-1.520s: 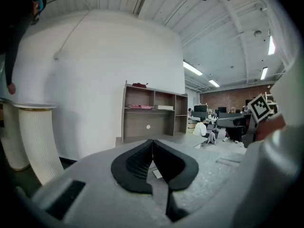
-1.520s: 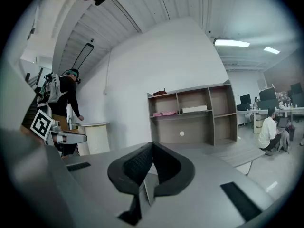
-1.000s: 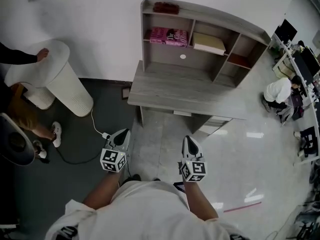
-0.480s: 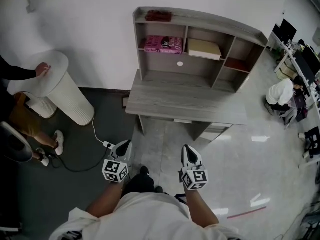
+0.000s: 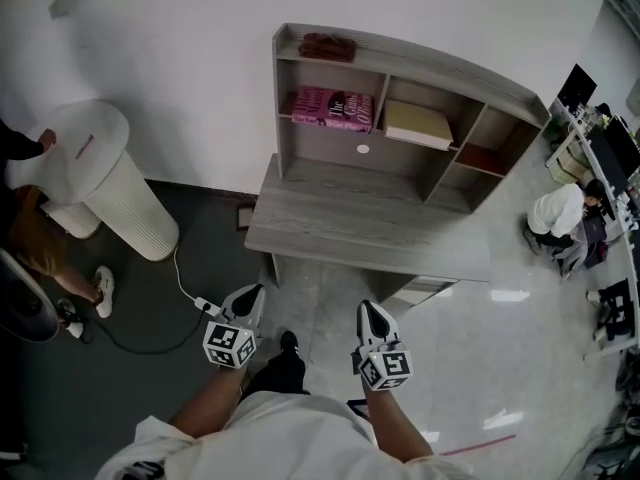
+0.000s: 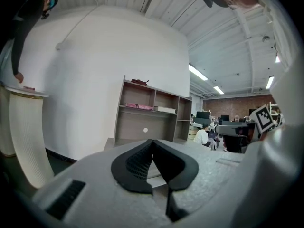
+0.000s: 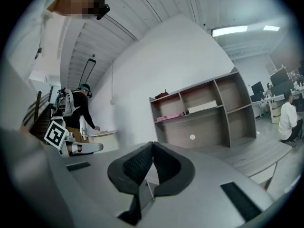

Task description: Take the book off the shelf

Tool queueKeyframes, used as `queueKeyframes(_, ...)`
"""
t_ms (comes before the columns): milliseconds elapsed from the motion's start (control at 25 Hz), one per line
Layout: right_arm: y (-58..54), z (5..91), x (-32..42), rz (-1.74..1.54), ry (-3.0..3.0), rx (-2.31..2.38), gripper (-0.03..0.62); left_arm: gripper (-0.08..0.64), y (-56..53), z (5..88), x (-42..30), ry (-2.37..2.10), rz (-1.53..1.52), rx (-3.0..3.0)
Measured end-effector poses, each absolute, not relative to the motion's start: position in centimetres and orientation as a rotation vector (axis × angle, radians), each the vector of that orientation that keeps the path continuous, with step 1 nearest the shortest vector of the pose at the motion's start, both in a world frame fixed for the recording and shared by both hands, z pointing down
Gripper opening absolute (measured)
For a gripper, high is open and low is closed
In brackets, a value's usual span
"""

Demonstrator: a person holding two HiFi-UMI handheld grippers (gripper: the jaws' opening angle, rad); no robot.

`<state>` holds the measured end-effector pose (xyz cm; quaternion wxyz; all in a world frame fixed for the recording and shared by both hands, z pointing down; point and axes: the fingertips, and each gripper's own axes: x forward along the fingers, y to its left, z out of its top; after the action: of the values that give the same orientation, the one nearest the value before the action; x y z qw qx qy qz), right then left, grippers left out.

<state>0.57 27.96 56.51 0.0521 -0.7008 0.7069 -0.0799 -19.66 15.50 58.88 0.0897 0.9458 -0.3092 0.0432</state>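
A grey desk with a shelf unit [image 5: 370,158] stands against the white wall. A pink book [image 5: 332,107] lies flat in the left upper compartment; it shows as a pink book [image 6: 137,107] in the left gripper view and a pink book [image 7: 170,116] in the right gripper view. A cream book [image 5: 417,123] lies in the middle compartment. A dark red thing [image 5: 327,46] rests on the unit's top. My left gripper [image 5: 248,297] and right gripper [image 5: 372,315] are both shut and empty, held side by side over the floor well short of the desk.
A white ribbed cylinder stand [image 5: 110,183] is at the left with a person's hand on it. A power strip and cable [image 5: 200,303] lie on the dark floor mat. A seated person [image 5: 560,213] and office desks are at the right. The desk top [image 5: 360,223] is bare.
The view has shifted slightly; the desk and shelf now sit a little nearer and more central. Both grippers stay shut and have moved together across the floor towards the desk.
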Motion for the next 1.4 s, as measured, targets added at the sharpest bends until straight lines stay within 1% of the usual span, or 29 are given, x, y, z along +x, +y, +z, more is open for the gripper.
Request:
queueKeyframes(680,11.1,55.8,5.8,-0.316,2.176,-2.12,0.015,0.017,-2.3,57.9,-13.3,-0.886,0.059,2.794)
queueKeyframes(1040,6.1,55.7,8.8,-0.356,2.16,-2.096,0.015,0.017,-6.8,57.3,-9.1,-0.815,0.042,2.791)
queueKeyframes(1400,1.1,55.9,13.4,-0.366,2.208,-1.986,0.015,0.017,-10.5,57.3,-3.8,-0.883,0.042,2.776)
